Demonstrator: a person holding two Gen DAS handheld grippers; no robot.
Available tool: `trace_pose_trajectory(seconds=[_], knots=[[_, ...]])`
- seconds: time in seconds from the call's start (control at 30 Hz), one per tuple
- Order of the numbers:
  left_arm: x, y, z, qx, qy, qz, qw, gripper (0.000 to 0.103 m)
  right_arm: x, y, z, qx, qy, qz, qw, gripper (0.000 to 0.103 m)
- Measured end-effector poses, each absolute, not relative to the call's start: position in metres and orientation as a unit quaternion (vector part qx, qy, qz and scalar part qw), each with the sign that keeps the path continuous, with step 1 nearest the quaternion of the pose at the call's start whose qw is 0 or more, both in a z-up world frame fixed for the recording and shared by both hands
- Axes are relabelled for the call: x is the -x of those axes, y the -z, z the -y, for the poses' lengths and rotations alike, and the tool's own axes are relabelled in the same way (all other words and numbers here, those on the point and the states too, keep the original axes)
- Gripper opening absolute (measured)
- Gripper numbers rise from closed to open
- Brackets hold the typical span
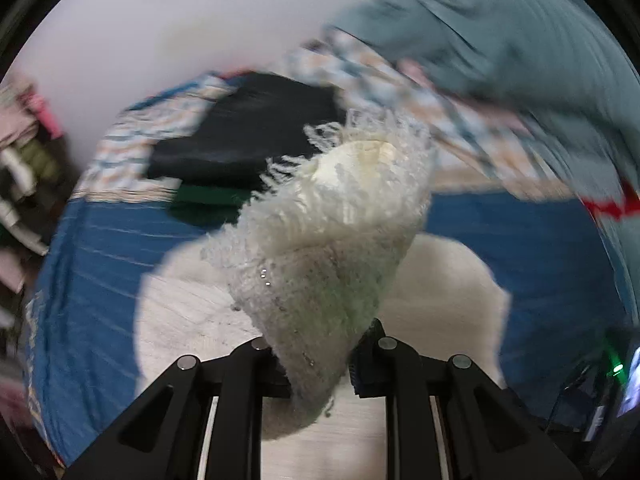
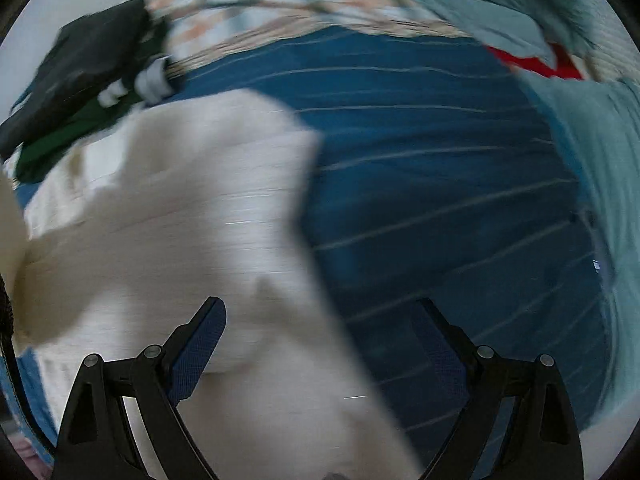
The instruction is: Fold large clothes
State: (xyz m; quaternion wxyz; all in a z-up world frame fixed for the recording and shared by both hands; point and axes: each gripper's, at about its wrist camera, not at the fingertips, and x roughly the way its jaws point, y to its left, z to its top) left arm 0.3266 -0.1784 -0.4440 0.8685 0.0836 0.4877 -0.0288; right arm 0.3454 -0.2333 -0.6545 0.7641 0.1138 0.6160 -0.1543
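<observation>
A fluffy cream knit garment (image 1: 320,248) rises from my left gripper (image 1: 320,364), which is shut on a bunch of it. The rest of that cream garment (image 2: 168,240) lies spread on the blue striped bedsheet (image 2: 440,184). My right gripper (image 2: 320,320) hovers over the garment's right edge with its jaws wide open and nothing between them. Its left finger (image 2: 200,340) is over the cloth, the right finger (image 2: 440,336) over the sheet. Both views are blurred by motion.
A folded black garment (image 1: 240,136) on a green one (image 1: 208,200) sits at the far side of the bed. A patterned quilt (image 1: 384,80) and a teal blanket (image 1: 500,40) lie behind. Something red (image 2: 532,62) peeks from under the teal cloth.
</observation>
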Motion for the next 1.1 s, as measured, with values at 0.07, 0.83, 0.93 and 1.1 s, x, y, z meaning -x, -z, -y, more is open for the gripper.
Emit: trace_pose_trajectory(seconds=[0.07,0.83,0.93,1.1], knots=[[-0.329,0.469,0.204,-0.09,0.048,-0.514,0.852,0.021,-0.338,0.659,0.262,-0.123,0.159,-0.619,0.759,0.094],[-0.219,0.489,0.044,-0.088,-0.11,-0.59,0.795,0.089,-0.278,0.654,0.241,-0.205,-0.102,-0.689,0.687,0.059],[-0.17,0.538,-0.003,-0.106,-0.16,-0.641,0.743,0.089,-0.265,0.682,0.189,-0.224,-0.133,-0.715,0.649,0.06],[-0.127,0.595,-0.032,-0.101,-0.191,-0.67,0.711,0.089,-0.248,0.732,0.099,-0.24,-0.146,-0.75,0.599,0.06]])
